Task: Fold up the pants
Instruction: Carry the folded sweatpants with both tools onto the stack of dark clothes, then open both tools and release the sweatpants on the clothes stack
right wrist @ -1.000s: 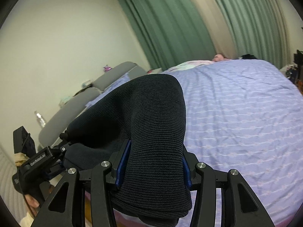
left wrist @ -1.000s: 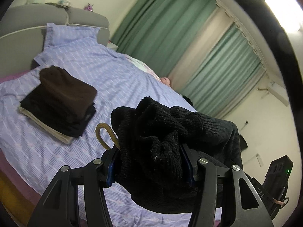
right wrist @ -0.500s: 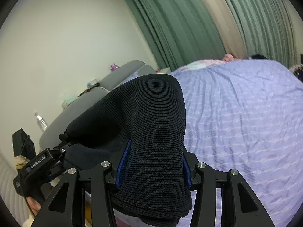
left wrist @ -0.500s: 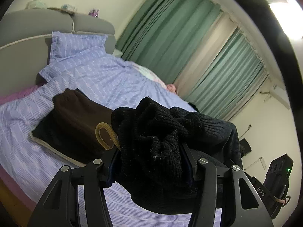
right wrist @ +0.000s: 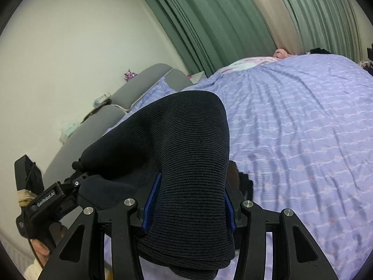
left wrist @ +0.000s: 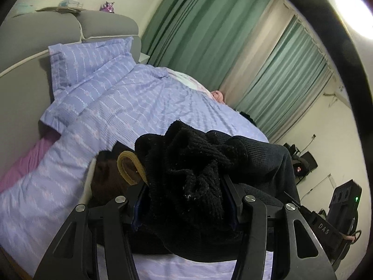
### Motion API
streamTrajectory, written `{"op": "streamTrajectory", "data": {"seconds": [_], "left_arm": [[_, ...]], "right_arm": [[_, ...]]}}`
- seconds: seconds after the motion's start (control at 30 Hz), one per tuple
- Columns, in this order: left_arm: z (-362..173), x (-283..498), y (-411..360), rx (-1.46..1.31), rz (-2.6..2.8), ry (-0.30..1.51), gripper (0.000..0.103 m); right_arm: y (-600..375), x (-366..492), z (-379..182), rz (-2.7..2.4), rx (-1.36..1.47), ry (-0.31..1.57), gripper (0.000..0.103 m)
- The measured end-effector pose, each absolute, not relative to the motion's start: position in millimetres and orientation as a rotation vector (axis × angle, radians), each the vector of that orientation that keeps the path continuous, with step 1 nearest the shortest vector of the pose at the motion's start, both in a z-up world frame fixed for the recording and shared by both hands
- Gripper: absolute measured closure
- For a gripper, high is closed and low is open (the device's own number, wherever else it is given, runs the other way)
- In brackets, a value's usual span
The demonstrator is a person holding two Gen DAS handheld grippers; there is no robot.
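My left gripper [left wrist: 186,200] is shut on the bunched fuzzy end of the folded black knit pants [left wrist: 193,175], with a tan loop [left wrist: 130,170] sticking out at its left. My right gripper [right wrist: 188,198] is shut on the ribbed folded end of the same pants [right wrist: 186,154]. The pants hang between both grippers, just above a stack of folded dark clothes [left wrist: 107,177] on the bed; the stack is mostly hidden behind the pants. The left gripper also shows in the right wrist view [right wrist: 56,198].
The bed has a lilac patterned cover [right wrist: 303,140] and a matching pillow [left wrist: 88,60] against a grey headboard [left wrist: 70,30]. Green curtains [left wrist: 209,35] hang behind. A pink sheet [left wrist: 28,163] shows at the bed's near edge.
Both grippers carried the pants toward the stack of folded clothes; the stack now sits right under and behind the pants. Both grips are unchanged.
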State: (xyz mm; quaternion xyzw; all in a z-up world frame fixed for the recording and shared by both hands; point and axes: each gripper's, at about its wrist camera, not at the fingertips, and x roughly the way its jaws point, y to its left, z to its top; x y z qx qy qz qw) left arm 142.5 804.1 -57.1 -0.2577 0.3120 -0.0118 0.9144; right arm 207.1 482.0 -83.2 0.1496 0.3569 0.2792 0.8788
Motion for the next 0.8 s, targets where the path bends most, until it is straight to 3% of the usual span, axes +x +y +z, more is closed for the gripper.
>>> {"op": "streamTrajectory", "data": {"seconds": [0.23,0.47,0.57,0.63,0.73,0.8], "left_arm": [[-113,203,853,-0.54,-0.033,0.735,0.05],[-171,227,854,-0.456,-0.014,0.889,0.05],[-179,228,853,-0.401,-0.011,0.927,0.044],[-177,225,852,-0.351,-0.006,0.923,0.04],[-165,219,851,-0.267,0.052,0.908,0.026],[-158,217,853,-0.263,0.061,0.907,0.026]], "right_arm": [[537,257,-127,0.546,0.256,0.853,0.056],[565,282,-176,0.48,0.148,0.968,0.053],[576,279,-184,0.461,0.068,0.992,0.046],[578,275,-183,0.425,0.021,0.978,0.028],[583,267,-174,0.401,-0.062,0.937,0.025],[585,262,-170,0.396,-0.084,0.939,0.025]]}}
